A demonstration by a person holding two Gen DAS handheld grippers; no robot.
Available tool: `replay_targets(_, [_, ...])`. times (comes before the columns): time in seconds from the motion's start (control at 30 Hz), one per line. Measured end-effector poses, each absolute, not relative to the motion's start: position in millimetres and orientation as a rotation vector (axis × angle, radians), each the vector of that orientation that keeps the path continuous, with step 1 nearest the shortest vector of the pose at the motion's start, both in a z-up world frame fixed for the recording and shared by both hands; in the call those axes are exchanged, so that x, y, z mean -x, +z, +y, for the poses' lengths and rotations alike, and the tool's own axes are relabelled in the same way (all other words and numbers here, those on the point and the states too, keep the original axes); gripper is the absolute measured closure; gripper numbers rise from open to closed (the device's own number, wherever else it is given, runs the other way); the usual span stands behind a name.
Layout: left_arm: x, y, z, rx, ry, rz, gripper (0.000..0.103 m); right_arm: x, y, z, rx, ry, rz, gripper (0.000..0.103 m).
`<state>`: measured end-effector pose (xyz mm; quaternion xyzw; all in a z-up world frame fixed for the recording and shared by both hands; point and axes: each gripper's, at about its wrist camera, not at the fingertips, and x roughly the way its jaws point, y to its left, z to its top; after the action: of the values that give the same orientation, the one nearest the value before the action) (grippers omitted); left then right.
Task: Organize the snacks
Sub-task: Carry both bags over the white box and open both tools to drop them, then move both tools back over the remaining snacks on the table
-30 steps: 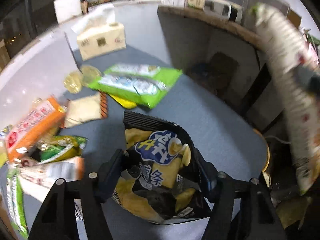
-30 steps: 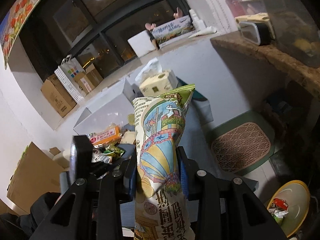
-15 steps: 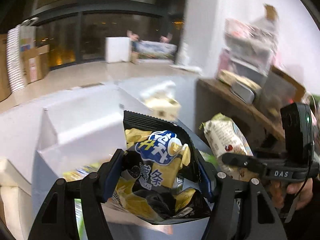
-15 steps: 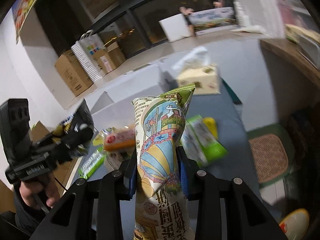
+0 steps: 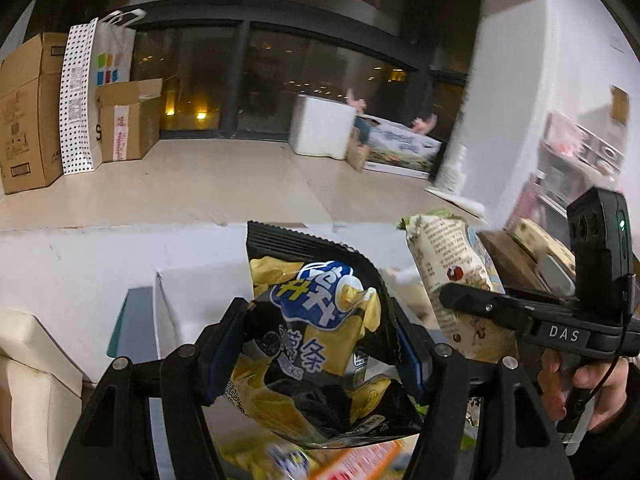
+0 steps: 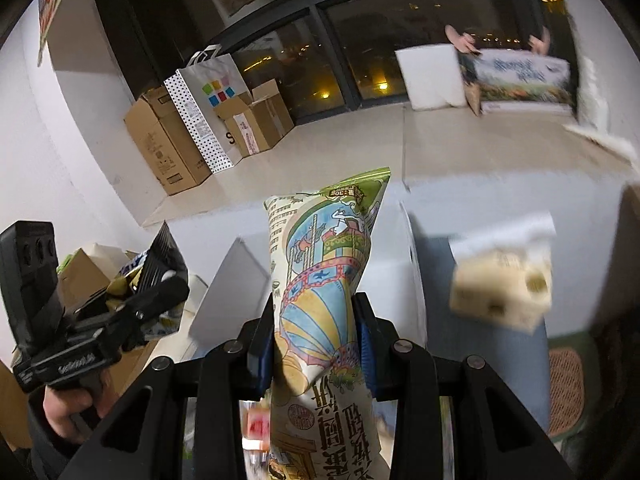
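- Two snack packs are in the air at this moment, one in each gripper, and neither is put down yet.
- The left gripper (image 5: 320, 354) has its fingers clenched on a black and yellow chip bag (image 5: 316, 328); the bag stands upright between the fingers and its top rises above them.
- The right gripper (image 6: 318, 350) grasps a tall narrow snack pack (image 6: 324, 280) with a drawing in many colours; the fingers (image 6: 266, 350) press its lower part, and the green top edge points up beyond the fingertips.
- In the left wrist view the right gripper (image 5: 472, 306) is just to the right of the left fingers, held by a hand (image 5: 588, 388), so the two packs travel side by side.
- Ahead of both pairs of fingers is a white box (image 5: 192, 304) with open flaps; I judge it is the place for the snacks, but its inside is not visible.
- Below the left fingers some other blurred packs (image 5: 352, 456) lie on the counter, so more sorting seems to remain.
- A tissue box (image 6: 504, 280) is to the right of the right fingers, blurred.
- My judgement: the task is in the middle, with two packs picked and their placing not yet done.
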<state>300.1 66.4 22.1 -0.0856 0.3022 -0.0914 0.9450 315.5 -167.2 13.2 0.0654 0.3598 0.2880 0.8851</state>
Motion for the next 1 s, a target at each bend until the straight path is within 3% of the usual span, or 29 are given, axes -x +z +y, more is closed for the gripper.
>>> replay_targets(0.2, [-347, 4, 82, 0.167, -0.151, 0.675, 0.031, -377, 15, -126, -0.11, 0.585, 0.79, 0.065])
replay_targets(0.3, [-364, -15, 88, 0.161, -0.112, 0.72, 0.024, -400, 6, -105, -0.07, 0.582, 0.814, 0.064])
replay_targets(0.33, [-369, -21, 91, 0.161, -0.099, 0.747, 0.006, -408, 2, -100, -0.06, 0.577, 0.819, 0.057])
replay_targets(0.37, [-374, -30, 95, 0.166, -0.085, 0.78, 0.0, -415, -2, -95, -0.054, 0.579, 0.825, 0.046])
replay_targets(0.4, [-376, -37, 99, 0.175, -0.072, 0.796, 0.0, -422, -6, -91, -0.048, 0.582, 0.836, 0.013])
replay_targets(0.43, [-377, -42, 101, 0.184, -0.068, 0.803, 0.0, -429, -11, -88, -0.041, 0.573, 0.848, 0.0])
replay_targets(0.63, [-362, -55, 111, 0.237, -0.083, 0.804, 0.0, -427, -13, -100, -0.083, 0.574, 0.792, 0.0])
replay_targets(1.0, [-270, -21, 93, 0.218, -0.205, 0.646, 0.0, -340, 4, -146, -0.139, 0.633, 0.66, 0.0])
